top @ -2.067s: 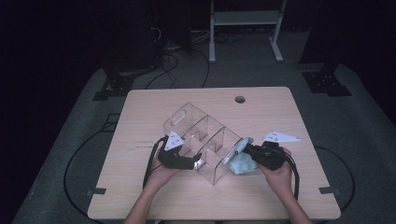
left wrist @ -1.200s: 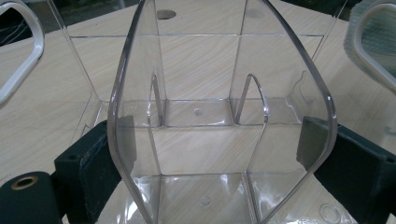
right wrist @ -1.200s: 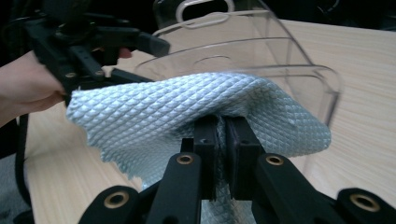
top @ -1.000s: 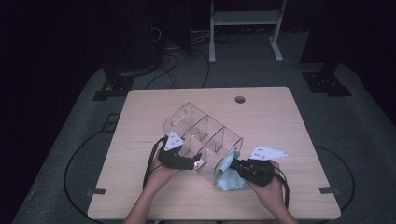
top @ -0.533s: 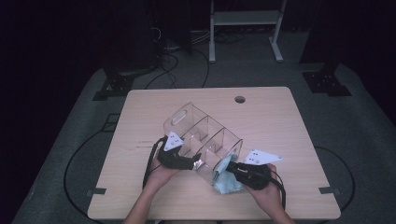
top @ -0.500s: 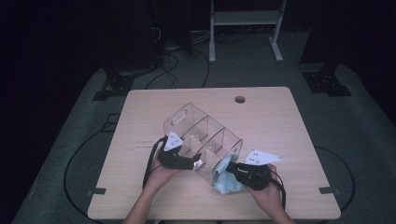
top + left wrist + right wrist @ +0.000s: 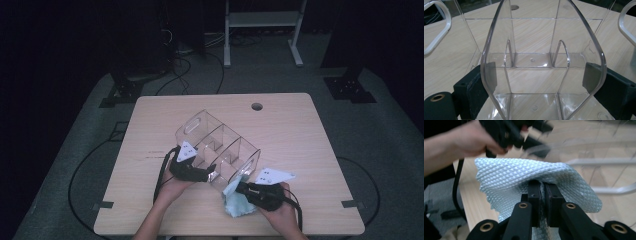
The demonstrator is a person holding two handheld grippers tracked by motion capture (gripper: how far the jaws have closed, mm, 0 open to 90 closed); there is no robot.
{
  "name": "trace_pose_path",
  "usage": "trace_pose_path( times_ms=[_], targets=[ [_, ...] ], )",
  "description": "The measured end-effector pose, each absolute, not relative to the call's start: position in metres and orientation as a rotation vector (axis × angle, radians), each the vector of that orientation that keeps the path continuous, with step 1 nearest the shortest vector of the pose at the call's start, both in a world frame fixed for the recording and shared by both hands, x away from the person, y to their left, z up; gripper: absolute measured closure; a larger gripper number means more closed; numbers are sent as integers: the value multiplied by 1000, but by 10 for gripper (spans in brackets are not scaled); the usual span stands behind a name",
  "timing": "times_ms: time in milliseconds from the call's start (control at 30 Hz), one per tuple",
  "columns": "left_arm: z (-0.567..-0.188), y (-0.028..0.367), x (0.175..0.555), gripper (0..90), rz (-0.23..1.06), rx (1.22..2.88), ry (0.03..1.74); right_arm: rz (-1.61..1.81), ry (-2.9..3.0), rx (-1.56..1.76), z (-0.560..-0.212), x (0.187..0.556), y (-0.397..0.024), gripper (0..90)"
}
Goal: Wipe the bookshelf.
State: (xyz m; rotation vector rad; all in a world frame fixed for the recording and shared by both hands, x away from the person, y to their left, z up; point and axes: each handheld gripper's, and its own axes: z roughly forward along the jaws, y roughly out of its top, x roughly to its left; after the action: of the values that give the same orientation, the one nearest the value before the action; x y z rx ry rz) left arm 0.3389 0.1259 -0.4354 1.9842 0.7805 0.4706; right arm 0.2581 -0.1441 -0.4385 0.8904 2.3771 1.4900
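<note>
A clear plastic organizer (image 7: 220,145) with several compartments and a handle cut-out lies on the wooden table (image 7: 300,140). My left gripper (image 7: 207,172) is at its near left end. In the left gripper view the organizer's curved end wall (image 7: 536,50) sits between the black jaws of the left gripper (image 7: 540,75), whose pads press on its sides. My right gripper (image 7: 240,187) is shut on a light blue waffle cloth (image 7: 235,202) against the organizer's near right corner. In the right gripper view the cloth (image 7: 511,175) drapes over the closed tips of the right gripper (image 7: 543,187).
A round cable hole (image 7: 257,106) is at the table's far edge. Black cables (image 7: 165,170) trail from both grippers over the near edge. A white metal stand (image 7: 260,20) and dark equipment stand on the floor beyond the table.
My right gripper has carried the cloth left and toward the near edge, down along the organizer's right end. The left gripper and the organizer have stayed put.
</note>
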Motion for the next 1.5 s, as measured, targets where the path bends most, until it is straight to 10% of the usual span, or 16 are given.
trace_pose_path(
  times_ms=[1500],
  targets=[
    [-436, 129, 341, 87, 492, 1960, 815, 1327, 2340, 1276, -483, 329, -187, 833]
  ],
)
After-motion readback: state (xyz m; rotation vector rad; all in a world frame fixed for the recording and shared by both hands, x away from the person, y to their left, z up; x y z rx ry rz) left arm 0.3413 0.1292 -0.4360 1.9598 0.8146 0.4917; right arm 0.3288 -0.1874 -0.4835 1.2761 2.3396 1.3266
